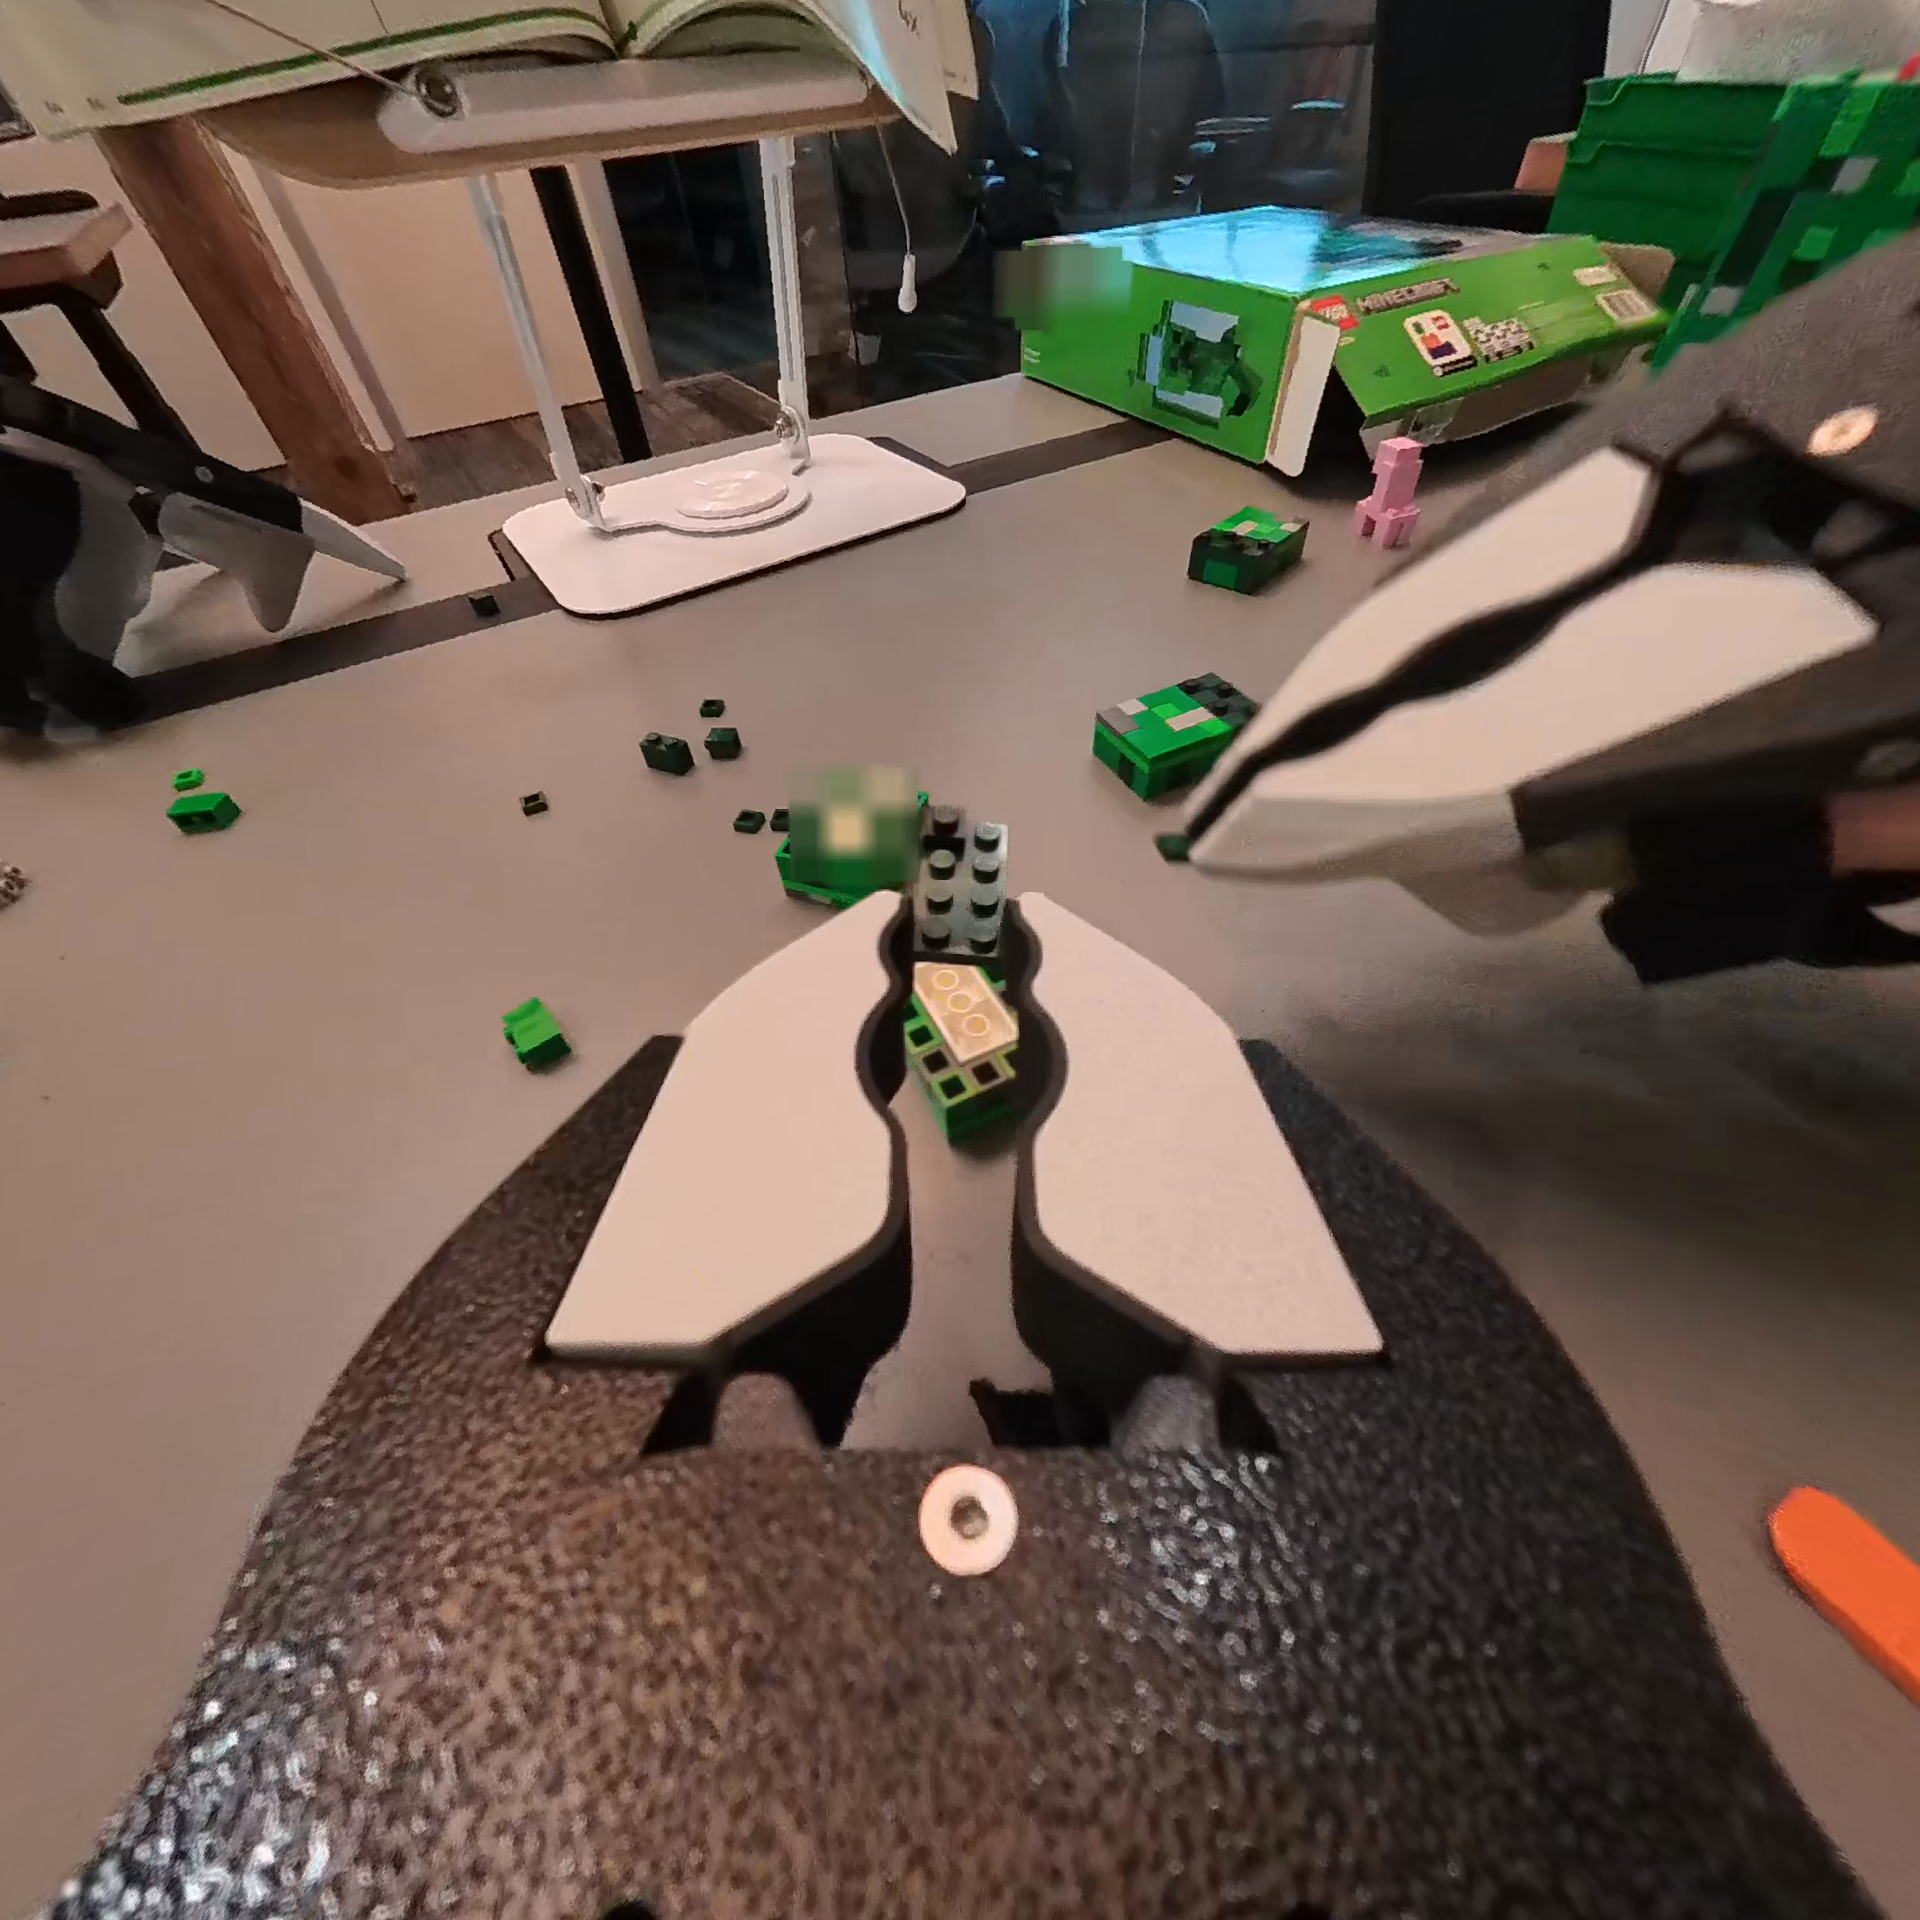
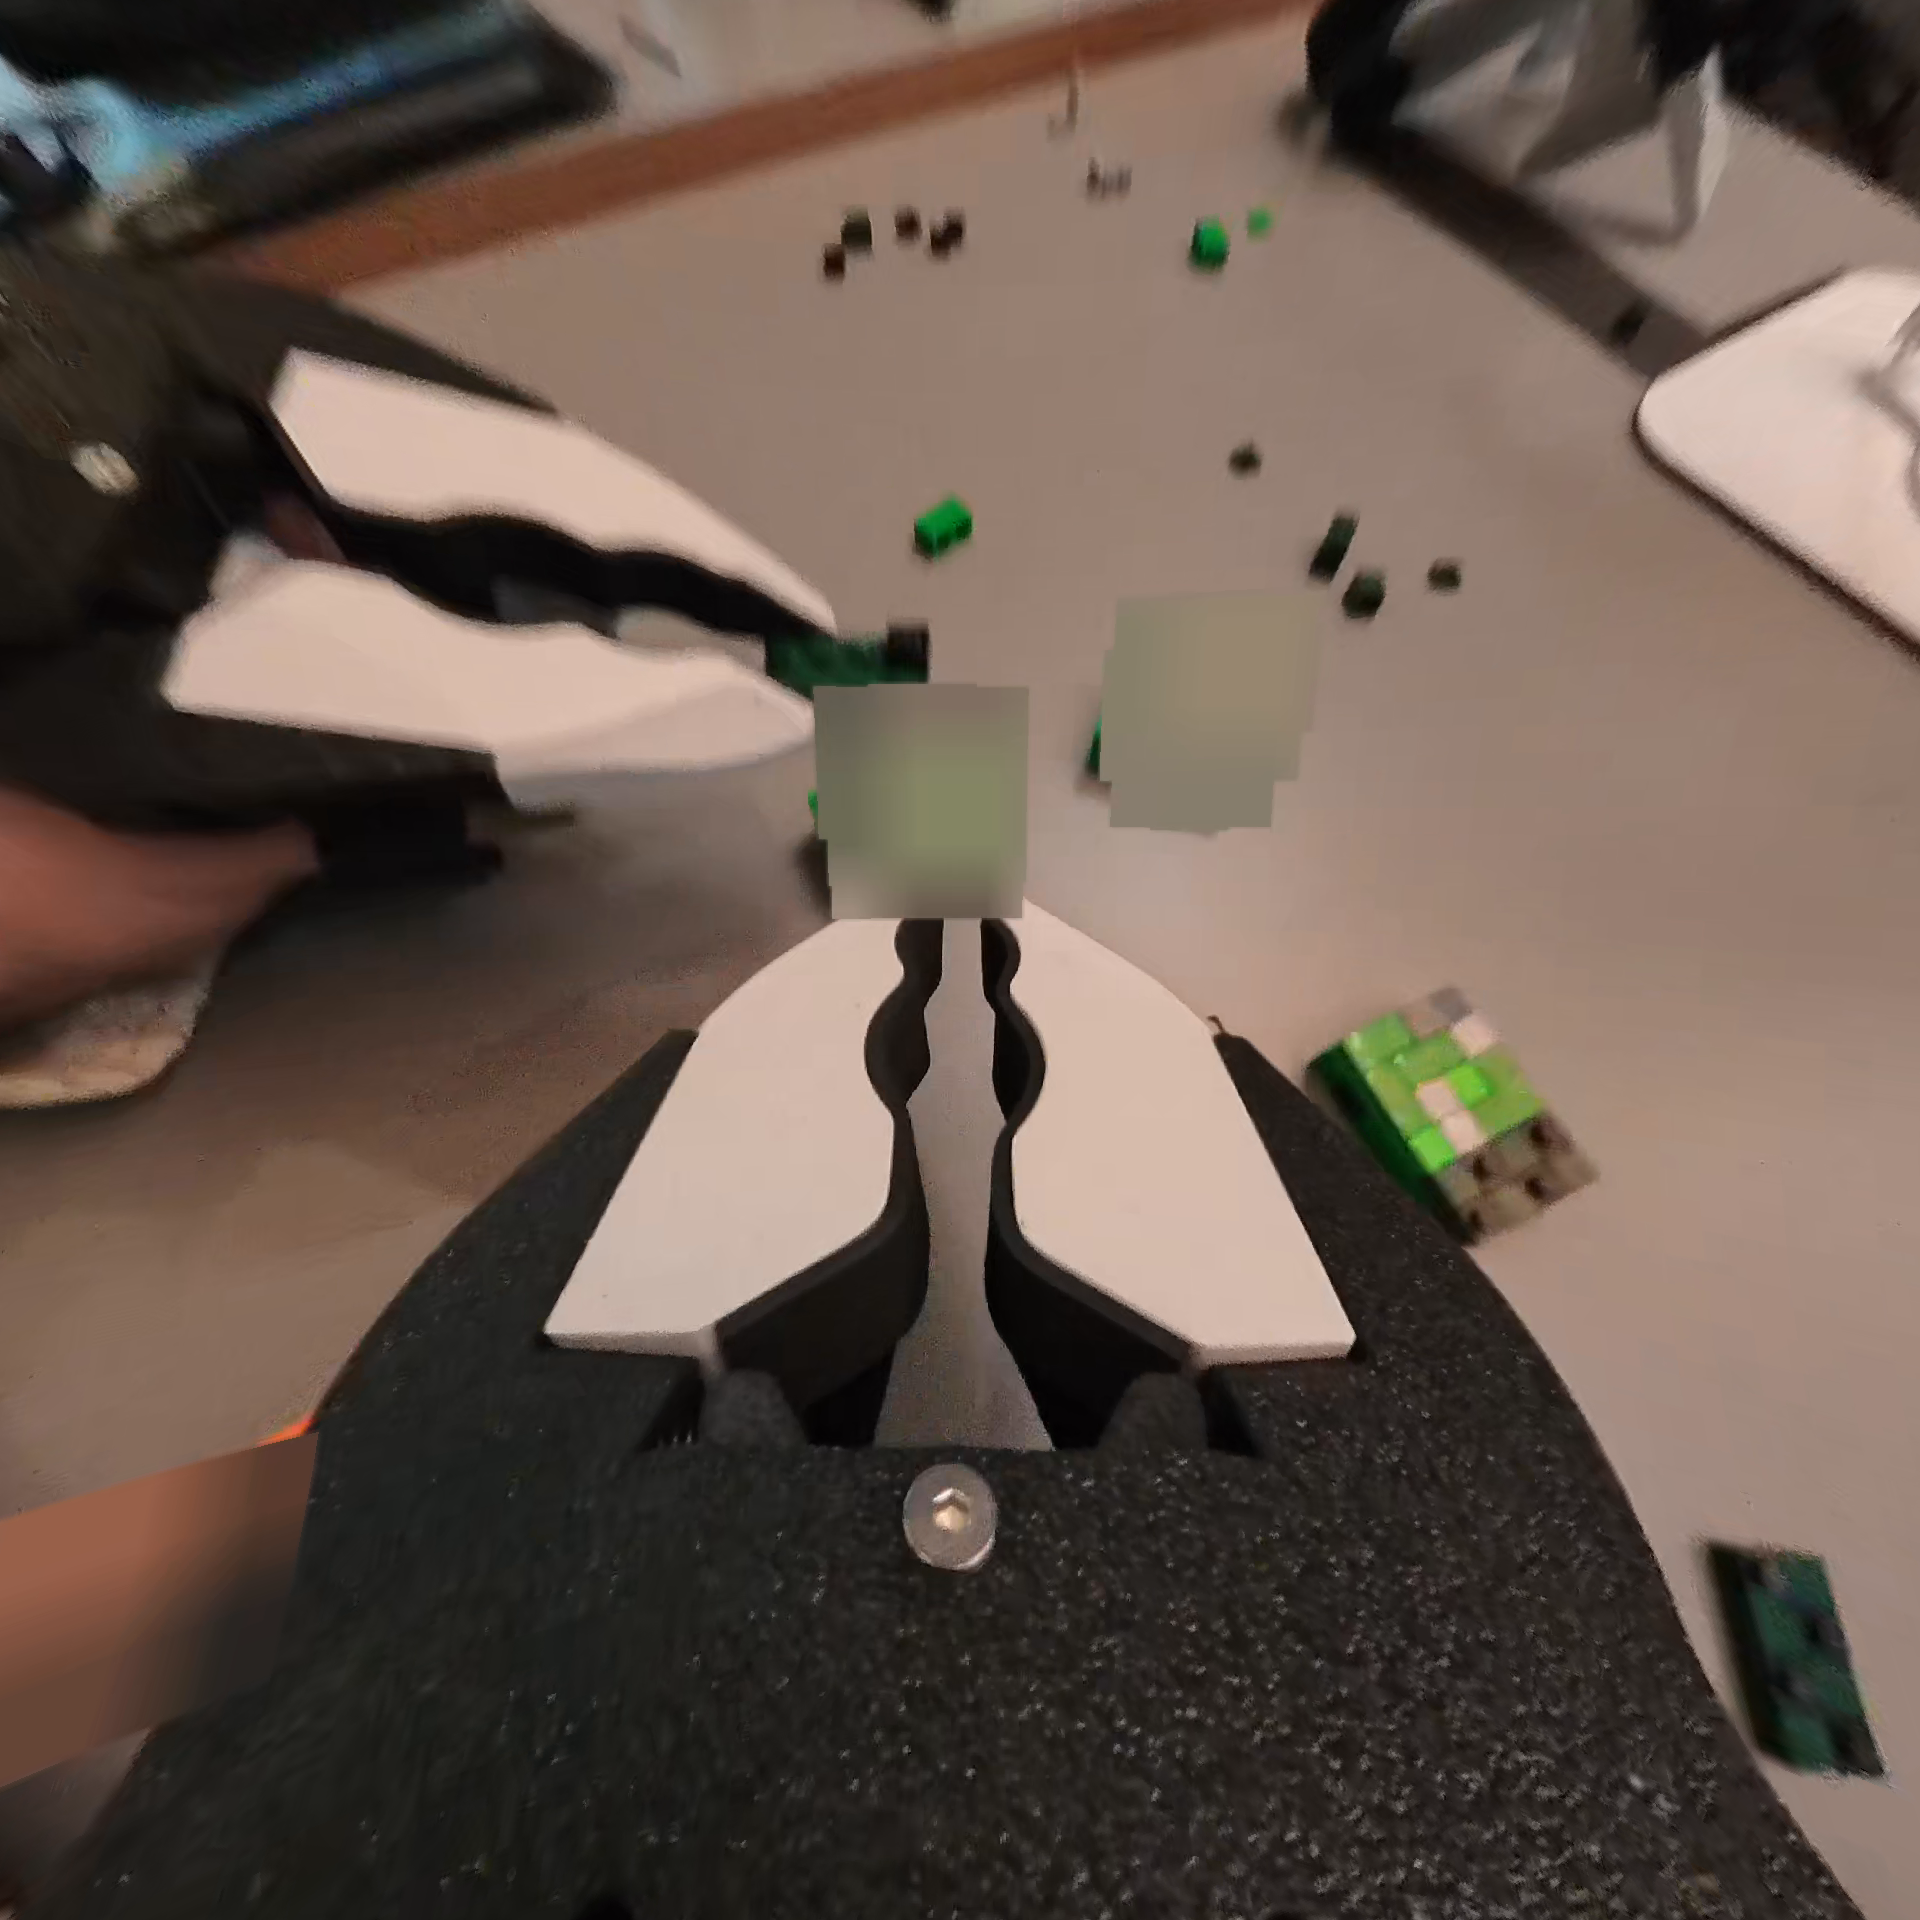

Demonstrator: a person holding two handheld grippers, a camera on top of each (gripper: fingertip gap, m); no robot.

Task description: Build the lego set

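My left gripper [image 1: 961, 914] is shut on a small lego assembly [image 1: 961, 883] with a dark studded top and a green and white underside, held above the grey table [image 1: 364, 1039]. It also shows at the left of the right wrist view [image 2: 821, 649], gripping the green assembly [image 2: 847, 657]. My right gripper [image 1: 1195, 842] reaches in from the right, pinching a tiny dark green piece [image 1: 1172, 847] at its tips, close to the assembly. In the right wrist view, my right gripper [image 2: 961, 925] has nearly closed jaws, and a mosaic patch hides its tips.
A green lego box [image 1: 1351, 312], a pink figure [image 1: 1390, 494] and two green sub-builds [image 1: 1247, 545] [image 1: 1164, 732] lie at the back right. Loose green bricks [image 1: 203, 810] are scattered around. A white stand base [image 1: 727, 520] is at the back. An orange tool [image 1: 1849, 1590] is near right. The gap from one gripper's tips to the other's is roughly 5 cm.
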